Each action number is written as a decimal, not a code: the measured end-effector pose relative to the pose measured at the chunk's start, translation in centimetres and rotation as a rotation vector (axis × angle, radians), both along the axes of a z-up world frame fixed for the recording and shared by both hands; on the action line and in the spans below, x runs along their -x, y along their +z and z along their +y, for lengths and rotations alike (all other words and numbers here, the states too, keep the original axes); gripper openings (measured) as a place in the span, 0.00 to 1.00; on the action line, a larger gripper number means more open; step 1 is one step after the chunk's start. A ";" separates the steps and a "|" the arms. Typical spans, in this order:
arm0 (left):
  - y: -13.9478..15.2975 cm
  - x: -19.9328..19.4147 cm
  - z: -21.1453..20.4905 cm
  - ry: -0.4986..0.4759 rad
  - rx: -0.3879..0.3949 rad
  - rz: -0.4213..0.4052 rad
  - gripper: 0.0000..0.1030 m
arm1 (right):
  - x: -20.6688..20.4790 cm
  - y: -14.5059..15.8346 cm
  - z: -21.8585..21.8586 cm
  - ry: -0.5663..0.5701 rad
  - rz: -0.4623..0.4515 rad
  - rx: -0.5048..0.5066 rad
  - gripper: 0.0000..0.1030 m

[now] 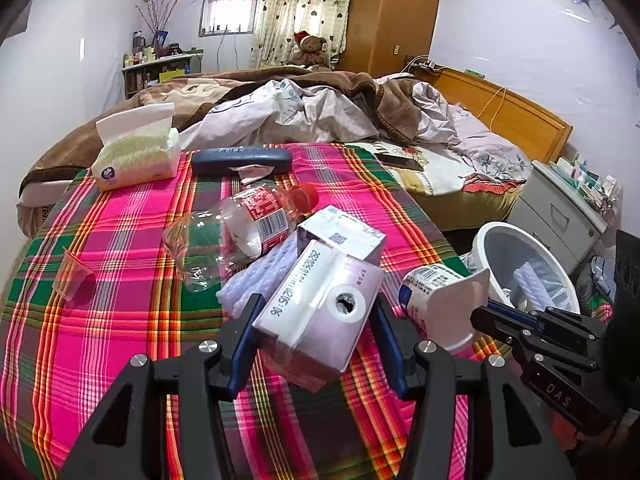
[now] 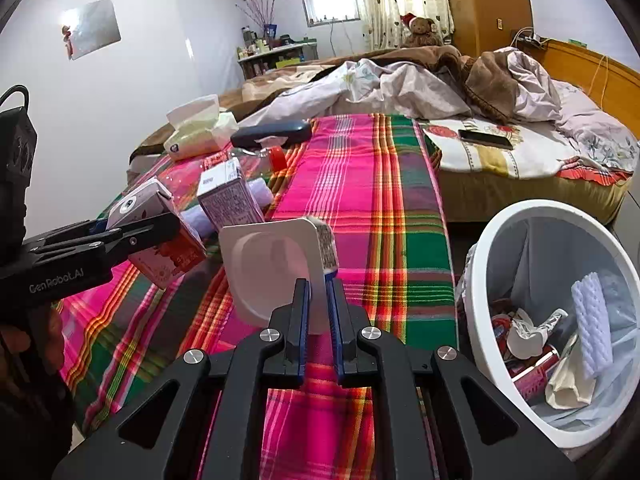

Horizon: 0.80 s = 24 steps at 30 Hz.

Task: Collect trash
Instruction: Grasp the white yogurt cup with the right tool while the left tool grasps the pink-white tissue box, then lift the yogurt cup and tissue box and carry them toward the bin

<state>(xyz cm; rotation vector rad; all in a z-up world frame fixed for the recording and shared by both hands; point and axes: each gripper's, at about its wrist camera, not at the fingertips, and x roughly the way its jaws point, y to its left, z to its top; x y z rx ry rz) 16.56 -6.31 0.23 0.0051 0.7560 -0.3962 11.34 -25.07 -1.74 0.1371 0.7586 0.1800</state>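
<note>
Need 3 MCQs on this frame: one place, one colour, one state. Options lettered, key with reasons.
1. Where does the white bin stand?
A. On the plaid cloth
B. Off the cloth's edge, beside the right gripper
C. On the pillow

2. What colour is the cap of the clear bottle?
A. Red
B. Blue
C. White

3. What is the right gripper doing?
A. Open, empty
B. Shut on the yogurt cup's rim
C. Shut on the tissue pack

Key: 1 B, the bin sits below and beside the plaid cloth. 2 A, the cap is red. 3 B, the rim is pinched between the pads.
</note>
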 end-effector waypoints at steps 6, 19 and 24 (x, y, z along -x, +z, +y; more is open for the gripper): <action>0.8 1.0 -0.1 -0.009 0.004 -0.018 0.54 | 0.6 0.7 -0.5 -0.007 -0.026 -0.014 0.07; 1.5 2.0 -1.3 -0.030 0.006 -0.035 0.54 | 1.1 1.0 -0.6 0.007 -0.042 -0.036 0.01; 1.8 2.1 -1.5 -0.037 0.009 -0.041 0.54 | 1.3 1.7 -0.7 0.010 -0.066 -0.035 0.01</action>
